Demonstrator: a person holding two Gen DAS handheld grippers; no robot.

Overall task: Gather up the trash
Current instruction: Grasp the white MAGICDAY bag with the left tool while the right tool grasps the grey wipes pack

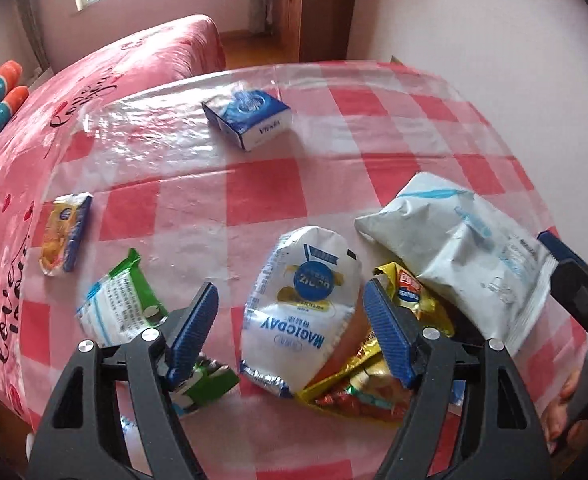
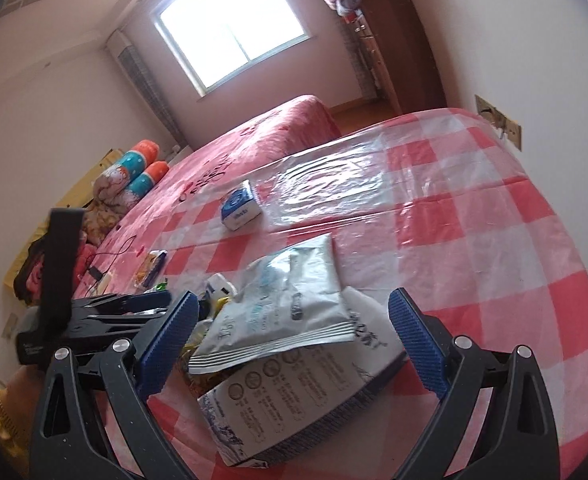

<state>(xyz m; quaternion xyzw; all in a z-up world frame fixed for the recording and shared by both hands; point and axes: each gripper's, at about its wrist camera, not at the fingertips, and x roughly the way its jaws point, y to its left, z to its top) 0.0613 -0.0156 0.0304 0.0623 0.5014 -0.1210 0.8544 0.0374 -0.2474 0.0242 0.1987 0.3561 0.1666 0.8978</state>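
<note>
My left gripper (image 1: 292, 304) points down at the checked table with its jaws open. Between its blue pads lies a white MAGICDAY pouch (image 1: 301, 312), and neither pad presses on it. Gold and red wrappers (image 1: 357, 384) lie under the pouch's near end. A grey-white bag (image 1: 465, 252) lies to the right. In the right wrist view my right gripper (image 2: 292, 300) is open around that grey-white bag (image 2: 286, 300), which rests on a white printed pack (image 2: 294, 400). Its left pad stands clear of the pack.
A green-white wrapper (image 1: 118, 304), a yellow-blue wrapper (image 1: 64, 236) and a blue tissue box (image 1: 250, 116) lie on the pink checked tablecloth (image 1: 373, 132). A bed with a red cover (image 1: 114, 64) adjoins the table's left side. A wall runs along the right.
</note>
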